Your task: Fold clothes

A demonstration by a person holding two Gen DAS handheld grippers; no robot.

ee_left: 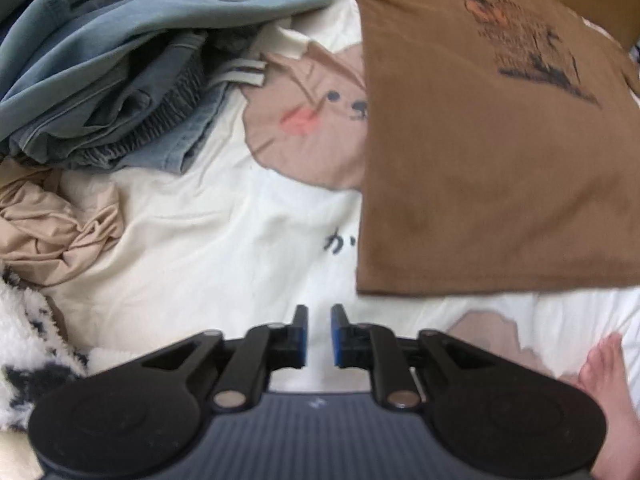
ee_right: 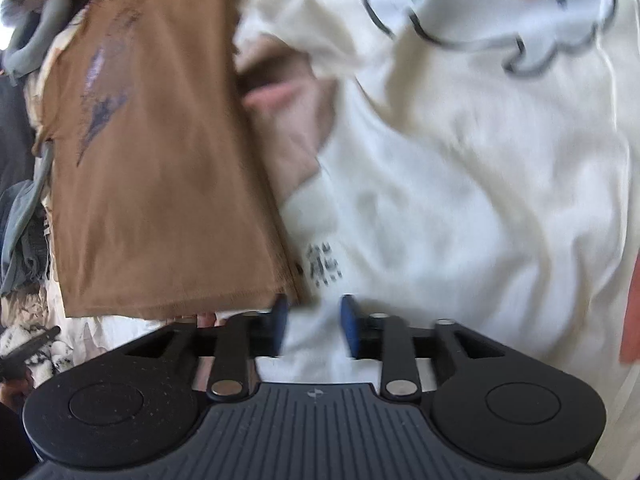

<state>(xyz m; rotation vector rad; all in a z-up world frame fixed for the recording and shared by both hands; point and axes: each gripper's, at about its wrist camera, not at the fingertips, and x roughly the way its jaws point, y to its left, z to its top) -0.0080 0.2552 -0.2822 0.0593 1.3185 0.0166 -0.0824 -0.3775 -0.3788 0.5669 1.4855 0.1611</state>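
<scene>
A brown T-shirt [ee_left: 480, 168] with a dark print on its chest lies flat on a cream bedspread [ee_left: 208, 240], folded into a long panel. My left gripper [ee_left: 319, 312] hovers just short of the shirt's near hem, left of its corner. Its jaws stand a little apart with only bedspread showing between them. In the right wrist view the same brown T-shirt [ee_right: 160, 184] lies to the left. My right gripper [ee_right: 314, 304] is open at its near right corner. The left fingertip [ee_right: 280, 312] sits right by the hem, and nothing is gripped.
A pile of blue-grey clothes [ee_left: 120, 80] lies at the upper left, a crumpled beige garment [ee_left: 52, 232] below it, and a fluffy black-and-white blanket [ee_left: 24, 352] at the lower left. A person's bare foot [ee_left: 608, 392] rests at the lower right. The bedspread [ee_right: 460, 184] carries bear and cloud prints.
</scene>
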